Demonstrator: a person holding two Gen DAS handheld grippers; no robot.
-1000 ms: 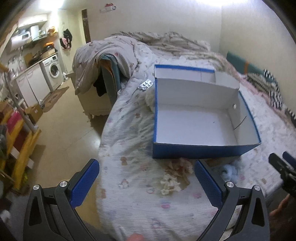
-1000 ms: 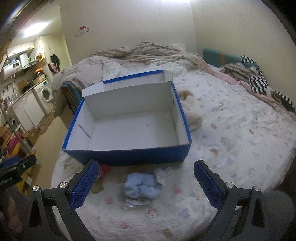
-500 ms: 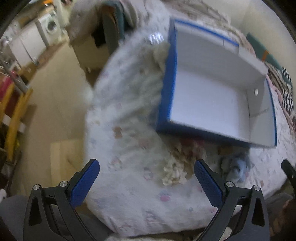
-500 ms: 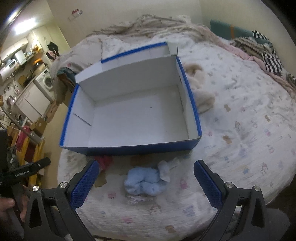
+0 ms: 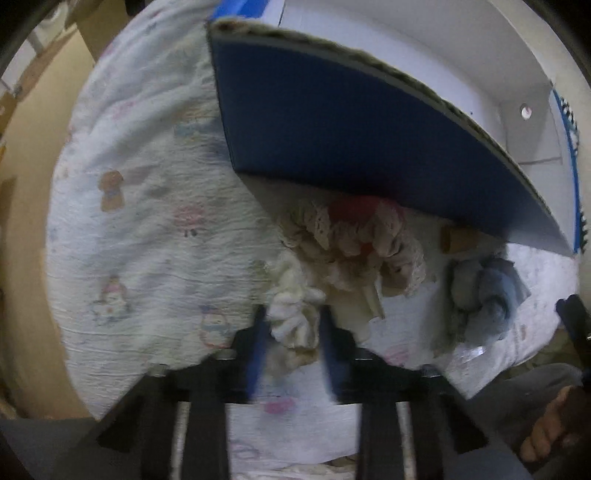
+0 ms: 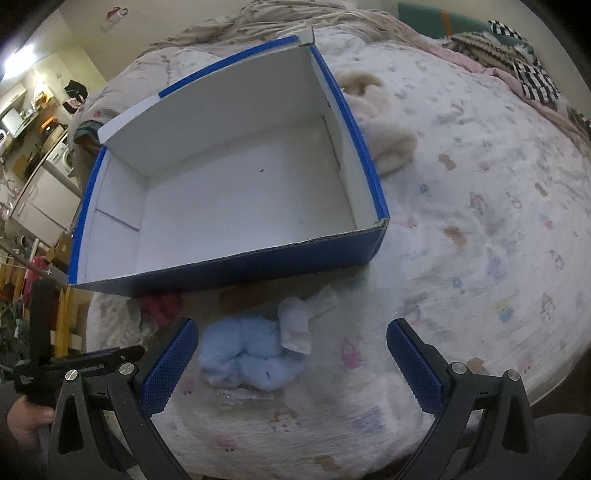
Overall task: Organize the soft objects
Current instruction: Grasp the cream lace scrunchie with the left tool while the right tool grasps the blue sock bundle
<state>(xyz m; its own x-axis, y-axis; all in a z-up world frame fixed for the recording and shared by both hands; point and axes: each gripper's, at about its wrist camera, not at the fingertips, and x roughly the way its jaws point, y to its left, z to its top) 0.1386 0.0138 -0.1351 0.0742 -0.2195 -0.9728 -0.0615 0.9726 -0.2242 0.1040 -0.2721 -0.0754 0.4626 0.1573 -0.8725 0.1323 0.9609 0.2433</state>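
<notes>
A blue box with a white inside [image 6: 236, 184] stands empty on the patterned bed sheet; its blue front wall [image 5: 351, 147] fills the left wrist view. In front of it lie a cream fluffy sock [image 5: 293, 314], a lacy beige and red bundle [image 5: 354, 236] and a light blue fluffy bundle [image 6: 251, 354], which also shows in the left wrist view [image 5: 487, 295]. My left gripper [image 5: 291, 339] is low on the sheet, its fingers closed against the cream sock. My right gripper [image 6: 291, 365] is open, its fingers either side of the blue bundle, above it.
A beige plush cloth [image 6: 384, 136] lies right of the box. A rumpled duvet [image 6: 295, 22] and striped clothes [image 6: 524, 74] lie at the bed's far side. The bed edge and the floor [image 5: 29, 184] are to the left. A red cloth [image 6: 162, 304] lies by the box front.
My left gripper has dropped to the sheet and closed from wide open onto the cream sock. My right gripper has moved forward and down over the blue bundle, still open.
</notes>
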